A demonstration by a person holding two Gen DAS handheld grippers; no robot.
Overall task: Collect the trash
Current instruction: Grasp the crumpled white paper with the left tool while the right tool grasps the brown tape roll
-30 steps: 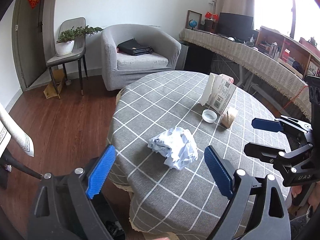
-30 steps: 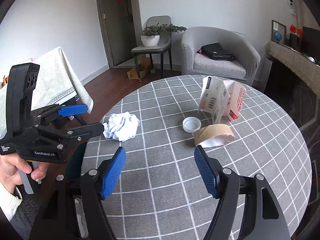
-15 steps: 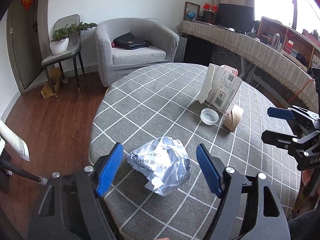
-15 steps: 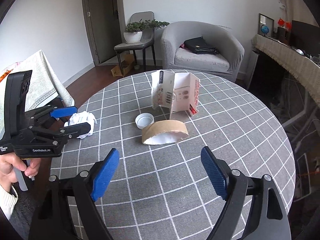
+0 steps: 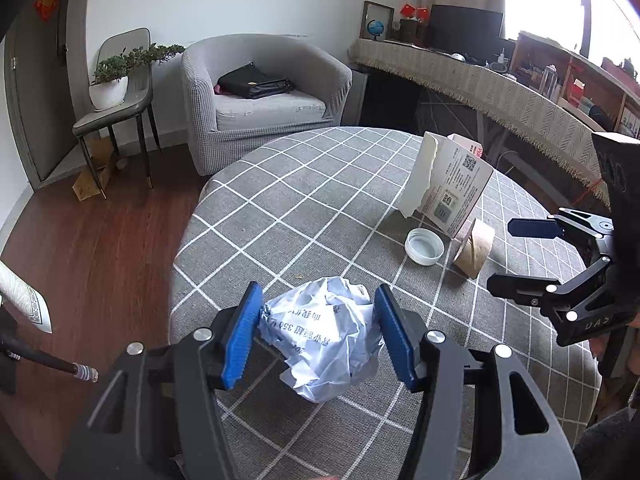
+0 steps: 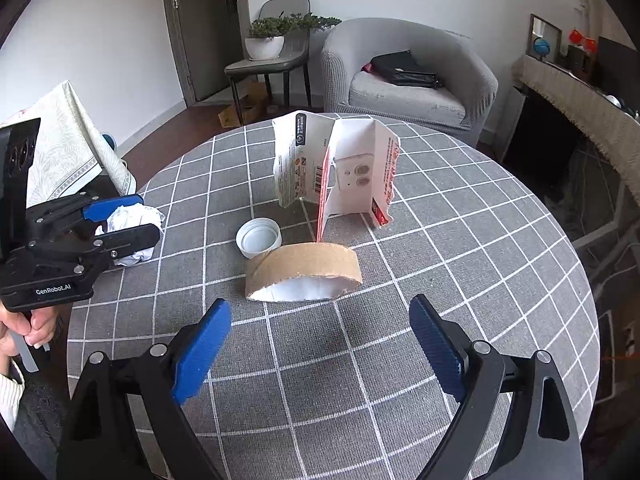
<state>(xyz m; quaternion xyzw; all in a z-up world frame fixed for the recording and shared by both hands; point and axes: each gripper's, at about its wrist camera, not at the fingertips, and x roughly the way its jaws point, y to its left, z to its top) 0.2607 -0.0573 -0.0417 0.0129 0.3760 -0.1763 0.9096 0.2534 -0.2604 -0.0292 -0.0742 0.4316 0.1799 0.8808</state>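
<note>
Left gripper (image 5: 318, 334) clamped on crumpled paper ball (image 5: 324, 336); right gripper (image 6: 320, 350) spread wide, holding nothing.

Paper ball at near left edge of round checked table (image 6: 460, 264). Farther right: upturned white bottle cap (image 6: 258, 237), empty; flattened brown cardboard ring (image 6: 304, 268) just beside it; torn-open carton (image 6: 332, 168) standing upright behind both.

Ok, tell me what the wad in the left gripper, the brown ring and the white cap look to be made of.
Crumpled wad: thin printed paper, matte, with sharp creases and printed characters.
Brown ring: cardboard, likely an empty tape core, with a dull fibrous brown outside and a white inside.
White cap: probably plastic, smooth, slightly glossy, with a moulded rim.
</note>
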